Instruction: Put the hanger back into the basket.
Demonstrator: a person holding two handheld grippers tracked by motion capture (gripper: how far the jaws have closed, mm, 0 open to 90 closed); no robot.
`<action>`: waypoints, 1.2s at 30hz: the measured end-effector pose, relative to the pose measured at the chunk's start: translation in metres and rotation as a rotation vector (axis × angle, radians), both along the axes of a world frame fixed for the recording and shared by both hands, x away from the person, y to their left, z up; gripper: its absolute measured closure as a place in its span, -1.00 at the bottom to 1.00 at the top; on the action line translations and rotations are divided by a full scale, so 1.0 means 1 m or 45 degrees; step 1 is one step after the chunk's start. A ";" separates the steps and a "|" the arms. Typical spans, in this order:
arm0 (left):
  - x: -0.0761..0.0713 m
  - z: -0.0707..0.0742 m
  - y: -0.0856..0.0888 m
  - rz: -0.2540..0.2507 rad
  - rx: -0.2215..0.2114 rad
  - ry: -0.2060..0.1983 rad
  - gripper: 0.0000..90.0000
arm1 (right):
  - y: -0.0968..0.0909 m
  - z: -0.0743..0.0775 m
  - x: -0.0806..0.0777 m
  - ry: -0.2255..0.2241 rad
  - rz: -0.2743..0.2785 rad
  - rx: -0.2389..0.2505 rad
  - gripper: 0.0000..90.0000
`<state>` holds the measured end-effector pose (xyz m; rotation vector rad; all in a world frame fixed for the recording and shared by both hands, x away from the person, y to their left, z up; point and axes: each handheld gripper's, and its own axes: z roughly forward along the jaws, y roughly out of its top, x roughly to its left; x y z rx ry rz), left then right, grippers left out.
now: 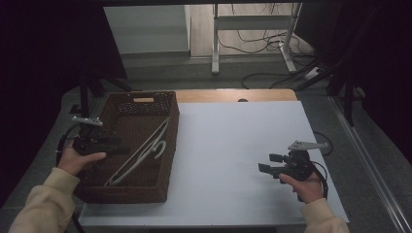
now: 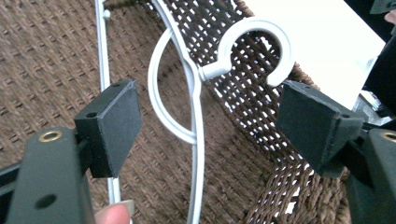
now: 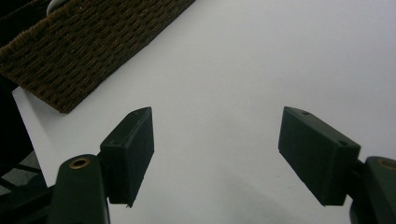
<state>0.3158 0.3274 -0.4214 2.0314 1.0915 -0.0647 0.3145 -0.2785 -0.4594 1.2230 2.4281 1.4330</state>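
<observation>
Hanger (image 1: 141,154) — white, lying slantwise inside the brown woven basket (image 1: 163,187) at the table's nine o'clock side, its hook up toward the middle of the basket and its long arm running down toward seven o'clock. Left gripper (image 1: 116,144) hangs right over it, jaws spread wide with nothing pinched between them; the neck of the hanger sits in the gap, untouched by either pad. By my read the hanger is being let go into the basket, so the sound move is to lift straight up and clear, keeping the pads off the hook so it doesn't snag and drag the hanger back out. Watch the basket wall at three o'clock of the hook — tight spot there.

Right gripper (image 1: 268,163) waits well apart at the table's four o'clock, jaws spread too, holding nothing, aimed across the bare white tabletop (image 1: 233,145).

Now the views: the left gripper view gives what the high one can't — the curled hook (image 2: 261,49) resting against the basket weave, and the neck (image 2: 196,107) passing clean between the two pads. The right gripper view adds the basket's near corner (image 3: 70,65) from low down. From above you get the whole layout, both hands and the table edge
</observation>
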 end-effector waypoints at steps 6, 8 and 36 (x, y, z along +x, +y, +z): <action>-0.007 0.007 -0.005 0.045 -0.006 -0.064 -0.52 | -0.001 -0.001 0.002 0.007 0.000 0.000 -0.40; -0.009 0.011 -0.009 0.078 0.010 -0.088 -0.53 | -0.002 -0.001 0.002 0.009 0.001 0.000 -0.40; -0.056 0.006 -0.115 0.017 0.062 -0.230 -0.54 | -0.019 0.014 -0.008 -0.113 -0.052 -0.091 -0.42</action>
